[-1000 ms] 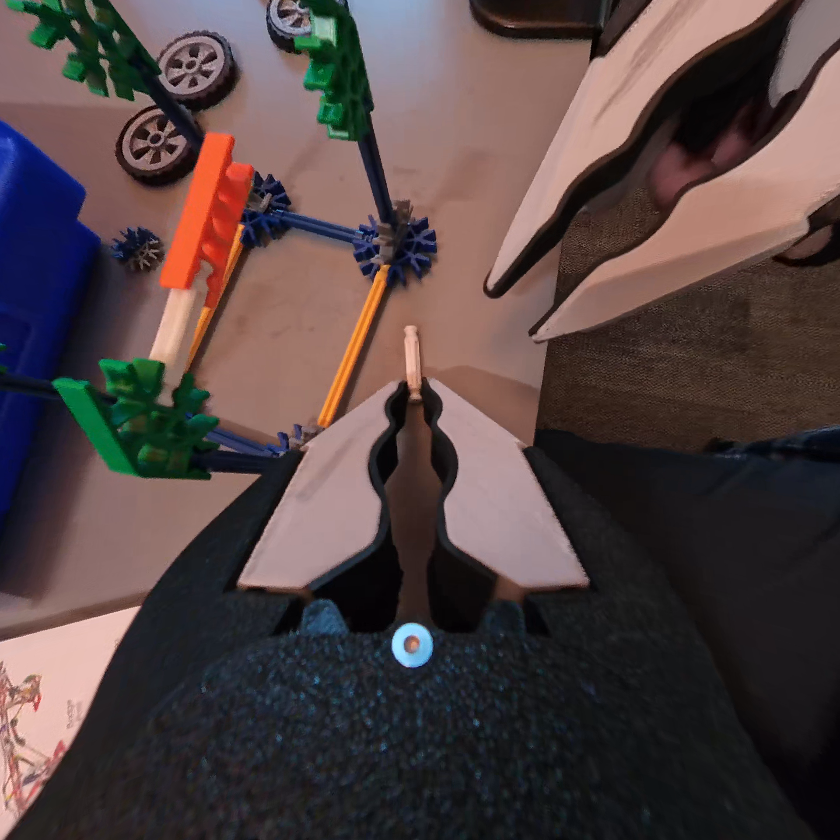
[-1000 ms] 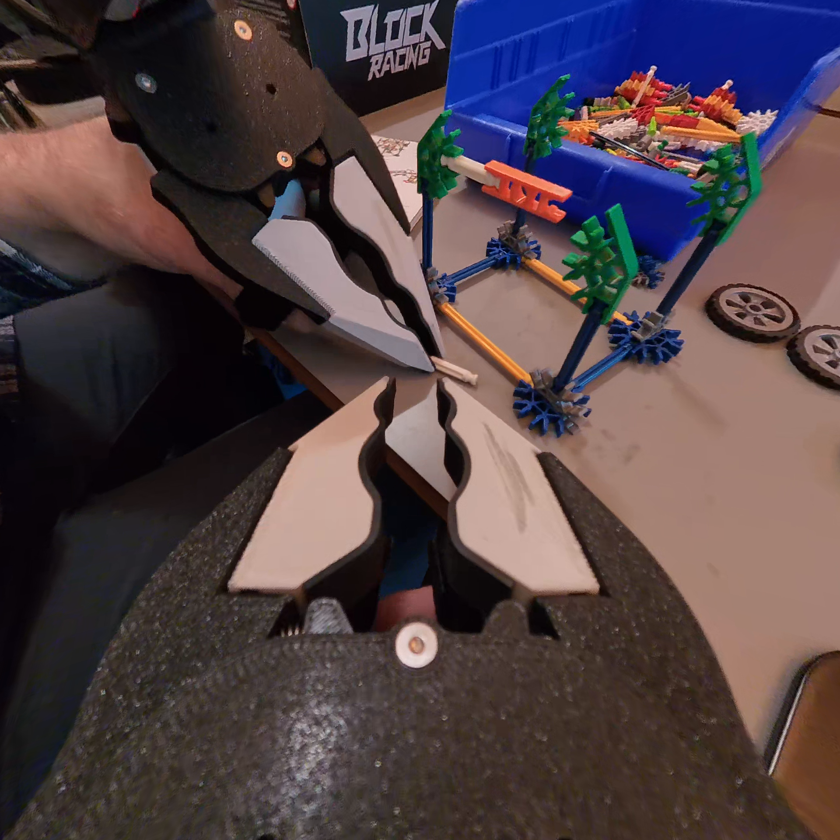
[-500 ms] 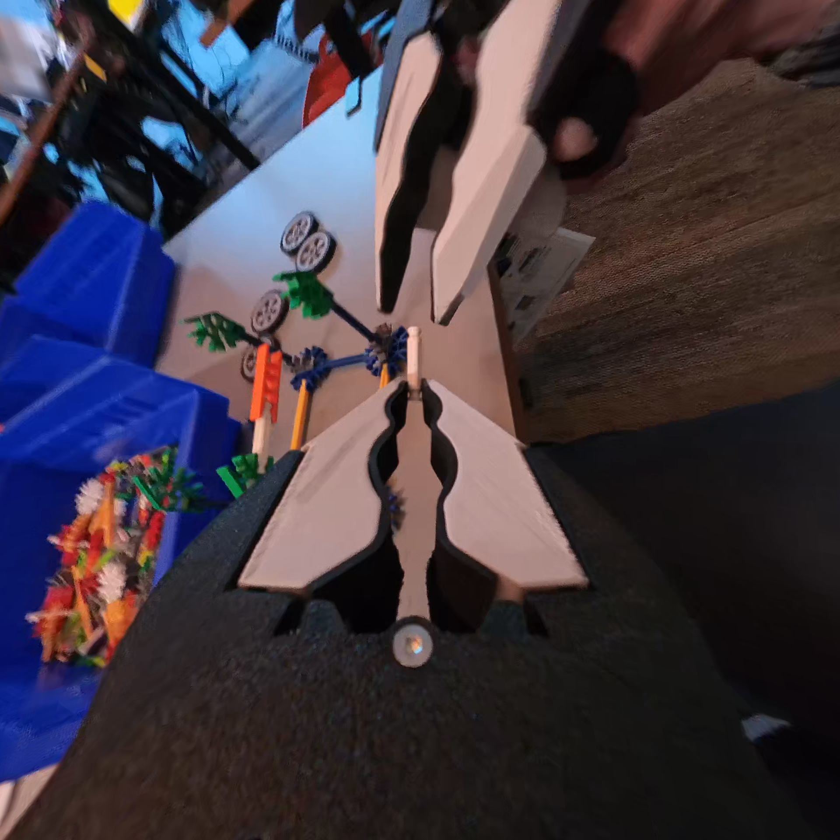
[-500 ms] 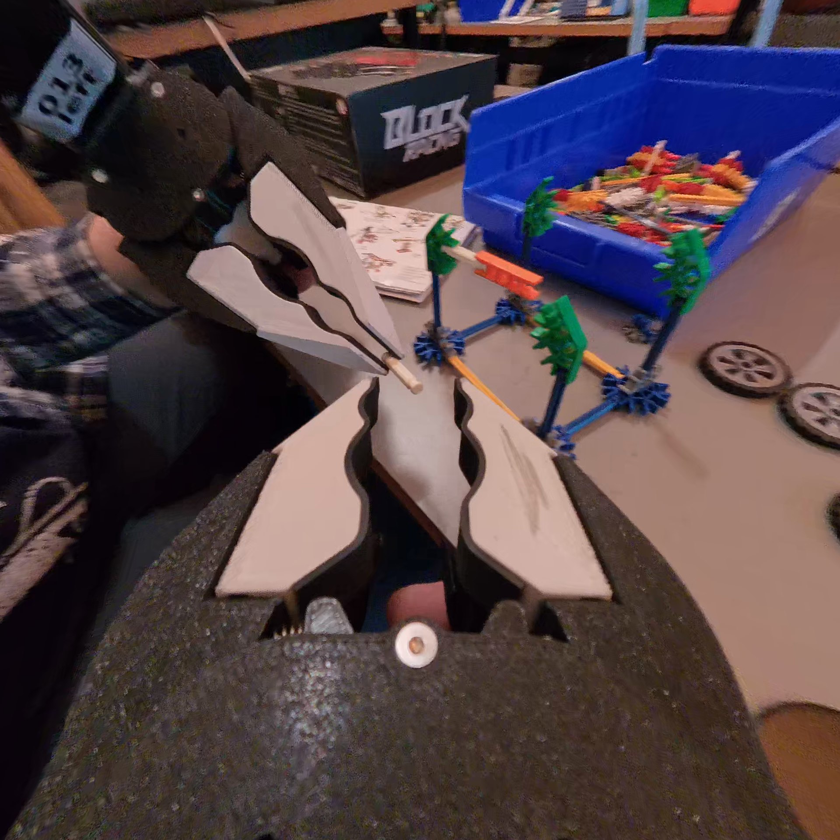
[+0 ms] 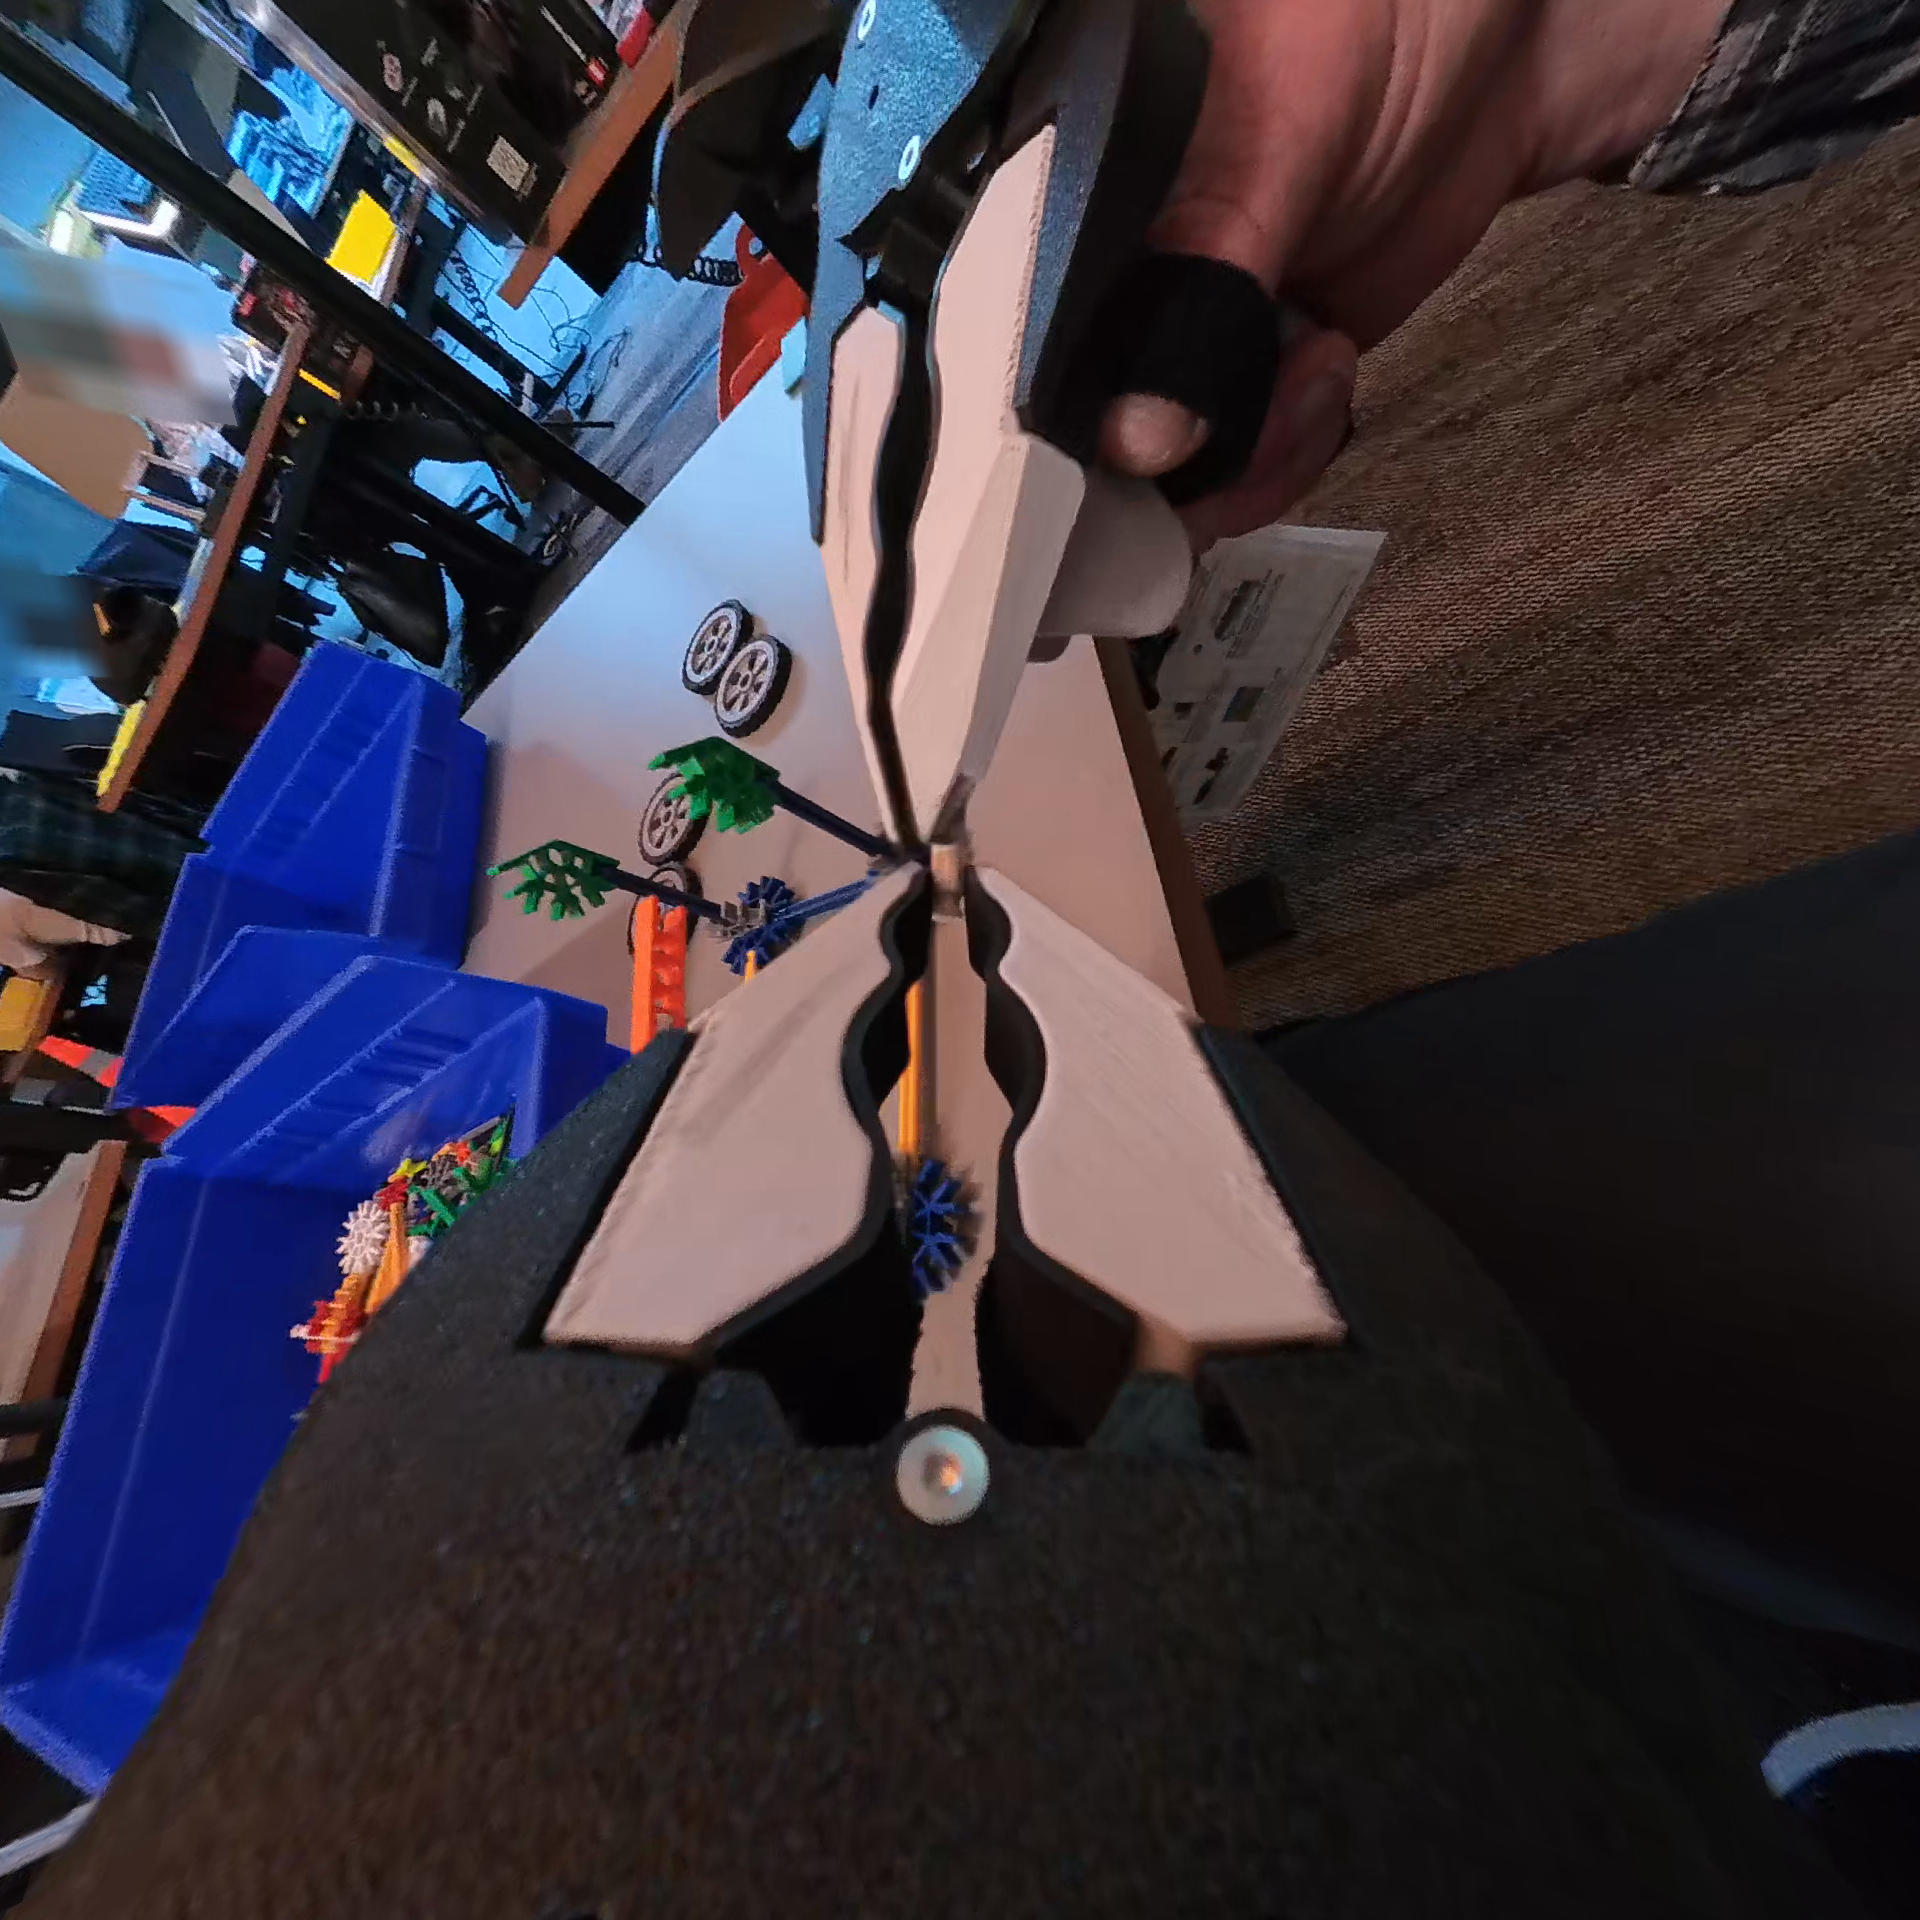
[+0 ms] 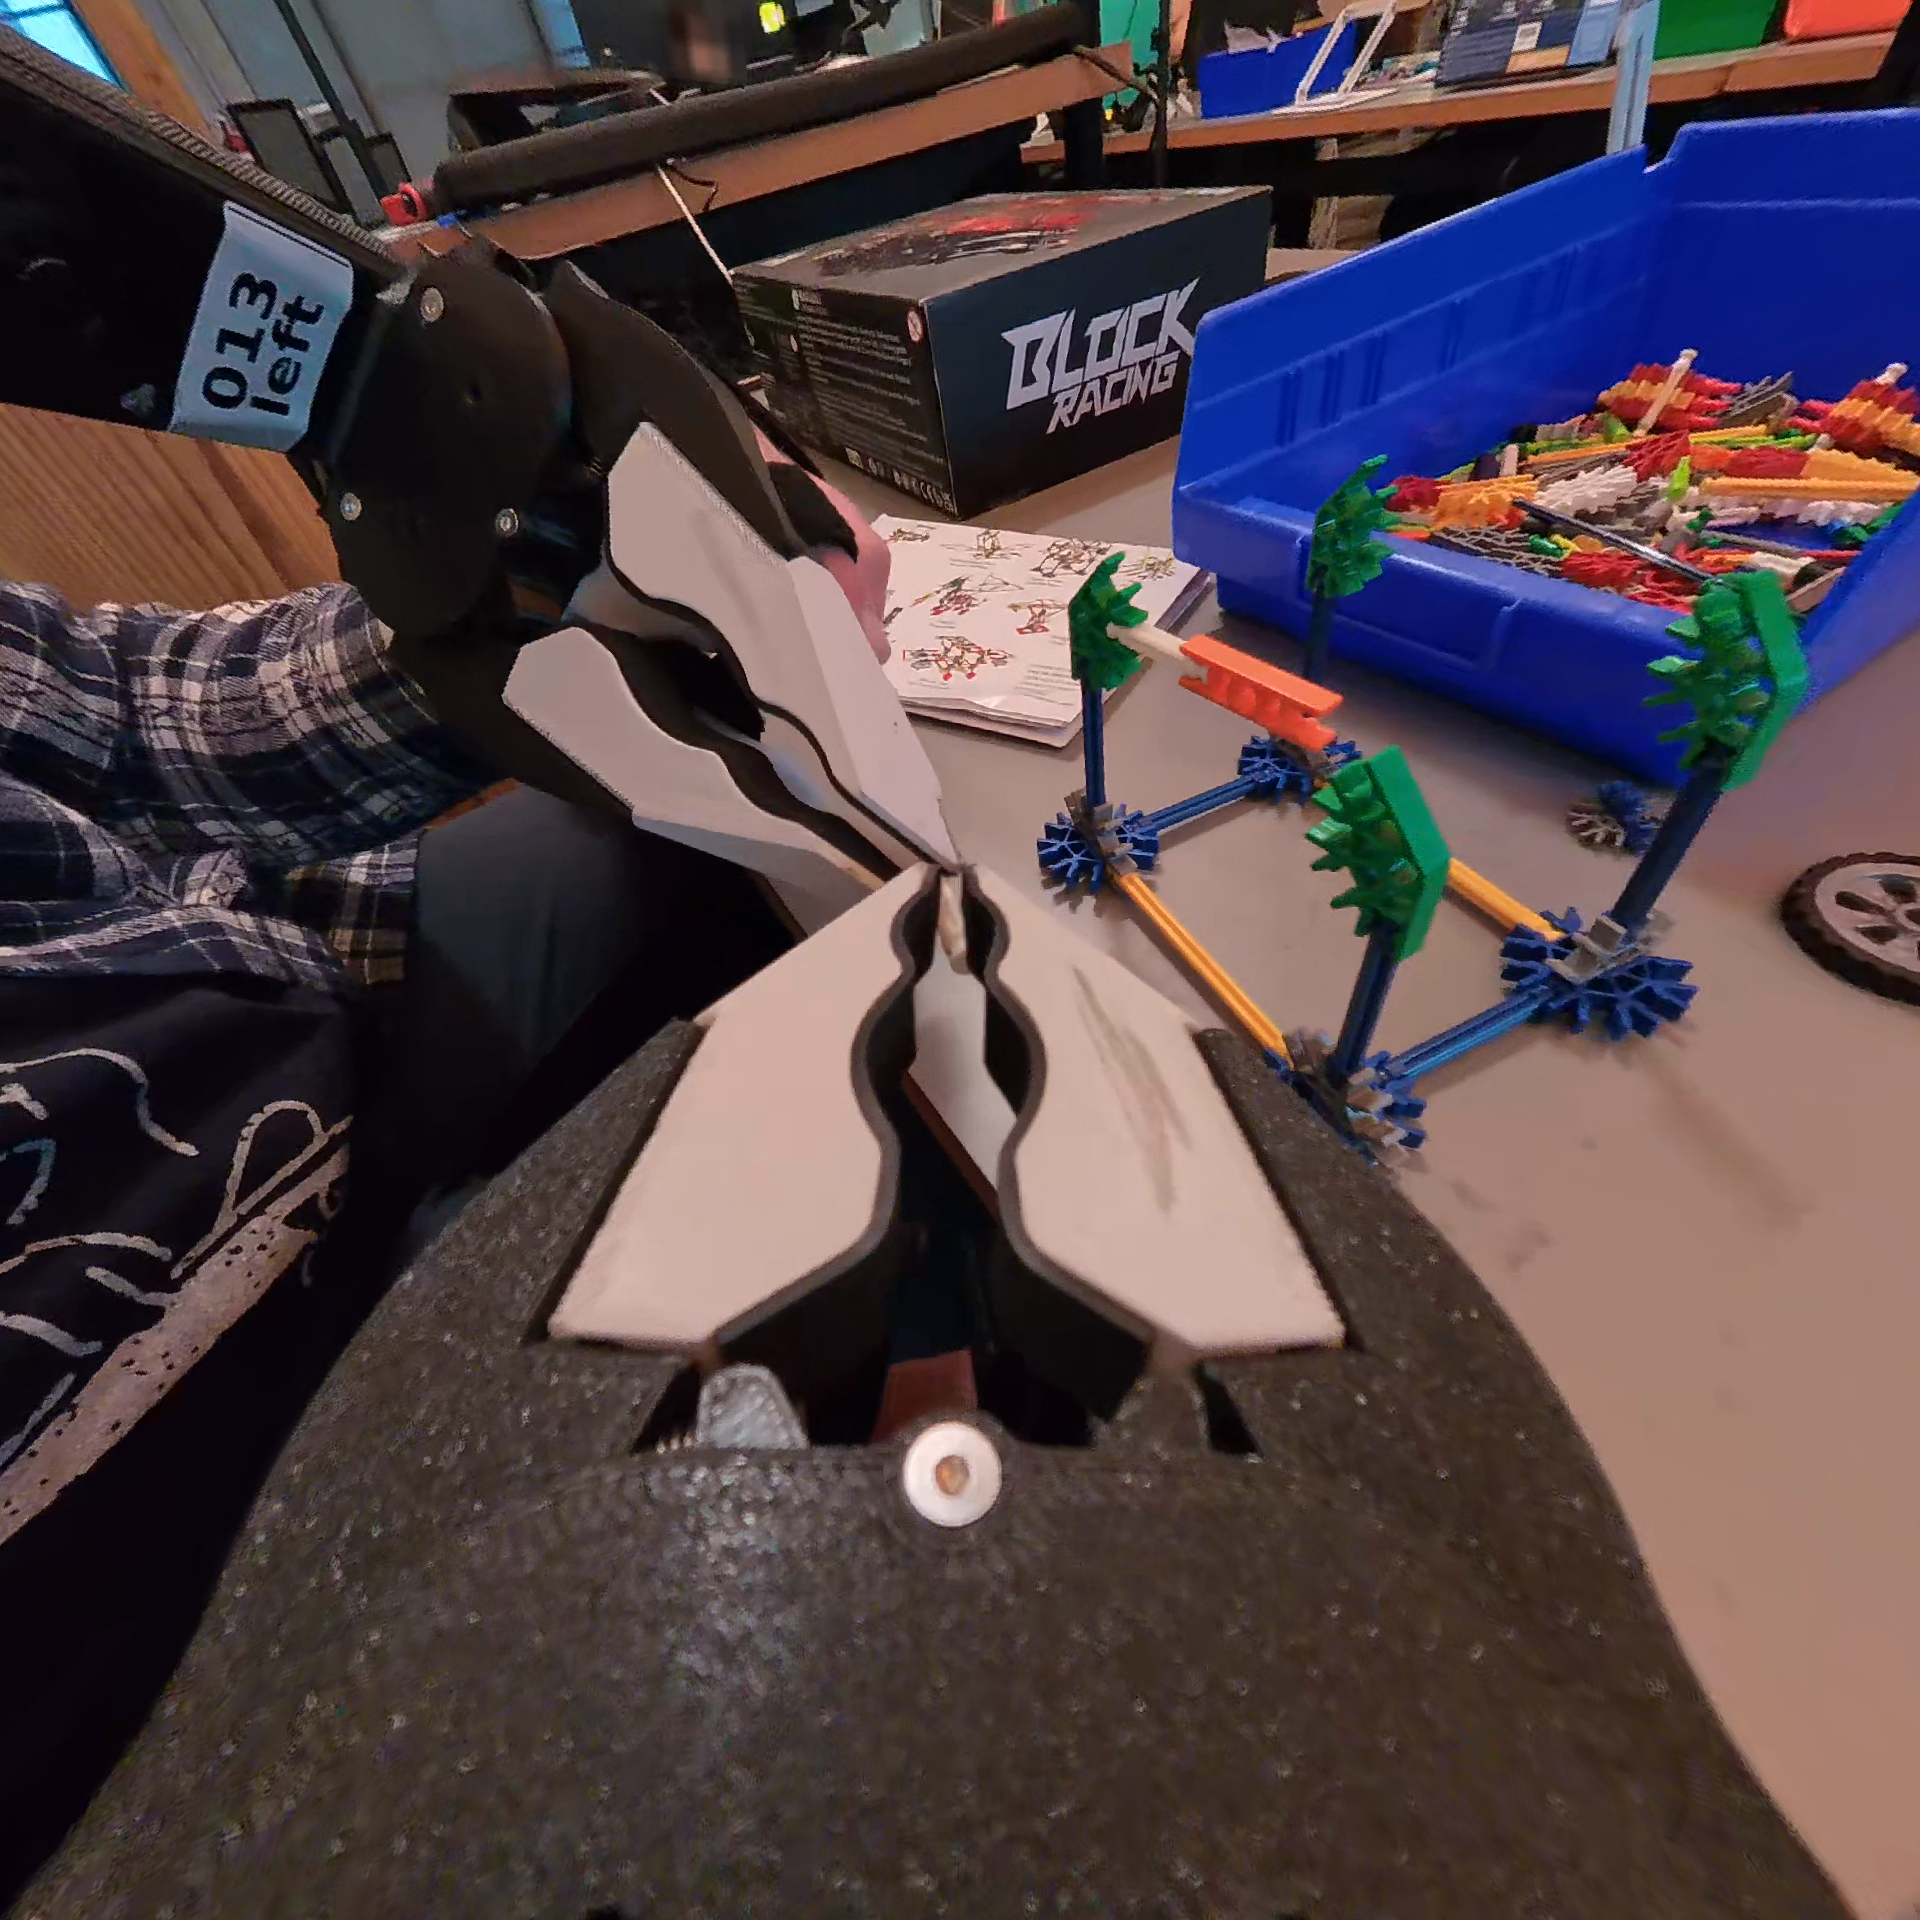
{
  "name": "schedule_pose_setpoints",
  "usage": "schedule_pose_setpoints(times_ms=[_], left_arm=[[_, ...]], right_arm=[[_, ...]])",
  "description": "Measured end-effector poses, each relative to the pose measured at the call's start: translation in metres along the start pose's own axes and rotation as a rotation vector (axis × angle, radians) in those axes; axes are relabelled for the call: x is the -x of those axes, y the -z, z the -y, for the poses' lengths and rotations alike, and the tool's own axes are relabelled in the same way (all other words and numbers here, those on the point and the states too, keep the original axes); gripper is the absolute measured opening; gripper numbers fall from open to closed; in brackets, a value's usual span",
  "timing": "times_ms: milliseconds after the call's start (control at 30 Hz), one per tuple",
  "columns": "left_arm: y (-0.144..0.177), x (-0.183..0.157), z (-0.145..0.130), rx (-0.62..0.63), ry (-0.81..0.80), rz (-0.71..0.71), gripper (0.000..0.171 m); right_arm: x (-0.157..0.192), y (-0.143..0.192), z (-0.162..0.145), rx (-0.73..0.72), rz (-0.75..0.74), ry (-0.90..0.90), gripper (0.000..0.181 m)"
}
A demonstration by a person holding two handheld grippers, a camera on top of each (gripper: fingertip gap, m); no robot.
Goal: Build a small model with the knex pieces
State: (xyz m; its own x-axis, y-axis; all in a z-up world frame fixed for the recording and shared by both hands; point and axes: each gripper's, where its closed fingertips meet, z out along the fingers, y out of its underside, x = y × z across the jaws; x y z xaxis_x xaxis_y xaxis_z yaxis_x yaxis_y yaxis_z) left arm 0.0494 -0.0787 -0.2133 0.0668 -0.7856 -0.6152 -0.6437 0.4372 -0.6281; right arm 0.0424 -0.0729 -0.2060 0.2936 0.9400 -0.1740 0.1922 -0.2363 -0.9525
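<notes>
My left gripper is shut on a small cream rod, which sticks out past its tips. My right gripper meets it tip to tip and is shut on the other end of the same rod. In the left wrist view the right gripper comes down from above, held by a hand. In the right wrist view the left gripper comes in from the upper left. Both hang just off the table's near edge, beside a rod-and-connector frame with green, blue, yellow and orange parts.
A blue bin of loose building pieces stands behind the frame, with more blue bins beyond. Grey wheels lie on the table to the right. A black box and an instruction booklet sit at the back left. Less than 4 cm separates the two grippers' tips.
My right gripper went from open to shut, closing on the free end of the rod. My left gripper tilted up from the table with the rod and the two came tip to tip.
</notes>
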Motion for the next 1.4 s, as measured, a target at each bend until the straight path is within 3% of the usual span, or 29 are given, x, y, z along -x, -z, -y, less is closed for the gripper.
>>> schedule_pose_setpoints(times_ms=[100, 233, 333, 400, 600, 733, 800, 933, 1033, 1267, 1400], left_arm=[[0.000, 0.002, 0.000, 0.001, -0.010, 0.003, 0.004], [0.001, 0.004, 0.003, -0.008, -0.025, 0.012, 0.003], [0.002, 0.003, 0.005, -0.012, -0.041, 0.016, 0.003], [0.002, 0.004, 0.005, -0.012, -0.051, 0.029, 0.003], [0.001, 0.007, 0.002, 0.009, -0.040, 0.027, 0.004], [0.010, 0.037, 0.003, 0.045, -0.007, 0.084, 0.025], [0.010, 0.052, -0.002, 0.097, 0.008, 0.075, 0.028], [-0.006, 0.071, -0.030, 0.291, 0.023, 0.011, 0.041], [-0.015, 0.072, -0.033, 0.329, 0.067, -0.096, 0.042], [-0.026, 0.060, -0.046, 0.397, 0.121, -0.336, 0.015], [-0.028, 0.050, -0.045, 0.371, 0.151, -0.429, 0.008]], right_arm=[[-0.002, 0.004, 0.001, 0.000, -0.011, 0.009, 0.018], [-0.003, 0.004, -0.001, 0.009, 0.003, 0.000, 0.020], [-0.001, 0.003, -0.002, 0.006, 0.022, -0.011, 0.018], [0.002, 0.002, 0.001, -0.012, 0.042, -0.014, 0.006], [0.000, 0.000, 0.001, -0.008, 0.020, 0.002, 0.005], [-0.010, 0.007, 0.007, -0.052, -0.017, -0.013, 0.005], [-0.015, 0.011, 0.010, -0.066, -0.032, -0.016, 0.005], [-0.021, 0.012, 0.014, -0.074, -0.057, -0.007, 0.005], [-0.025, 0.009, 0.018, -0.080, -0.069, -0.003, 0.005], [-0.038, 0.009, 0.023, -0.088, -0.075, 0.004, 0.005], [-0.042, 0.006, 0.022, -0.075, -0.064, 0.009, 0.005]])
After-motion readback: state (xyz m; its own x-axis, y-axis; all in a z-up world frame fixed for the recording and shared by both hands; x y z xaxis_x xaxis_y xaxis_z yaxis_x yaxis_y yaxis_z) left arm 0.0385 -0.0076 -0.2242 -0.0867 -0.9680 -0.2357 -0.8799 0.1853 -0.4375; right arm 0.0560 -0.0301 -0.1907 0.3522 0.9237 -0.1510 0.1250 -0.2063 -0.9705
